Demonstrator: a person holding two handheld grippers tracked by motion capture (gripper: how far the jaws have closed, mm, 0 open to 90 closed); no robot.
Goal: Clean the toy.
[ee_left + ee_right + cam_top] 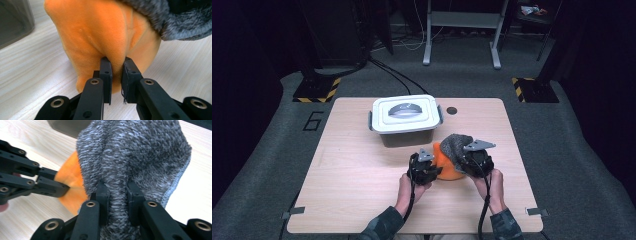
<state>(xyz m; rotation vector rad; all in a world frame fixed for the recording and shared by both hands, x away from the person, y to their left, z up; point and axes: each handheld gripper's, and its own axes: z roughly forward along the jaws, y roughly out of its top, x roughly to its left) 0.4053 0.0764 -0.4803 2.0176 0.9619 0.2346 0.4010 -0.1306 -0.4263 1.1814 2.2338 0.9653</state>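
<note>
Sitting on the worktop [357,175] just in front of the lidded box [406,120], orange cloth [100,32] is pinched by the left hand-held gripper [116,75], grey cloth [135,152] by the right hand-held gripper [117,195]; pulling apart might slip either thin fold free.

An orange fleece cloth [100,37] lies under a grey cloth [140,152] flecked dark and pale, with a light stitched hem. Both grippers are black. The storage box [406,120] is grey with a white lid. The table [352,180] is pale woodgrain.
</note>
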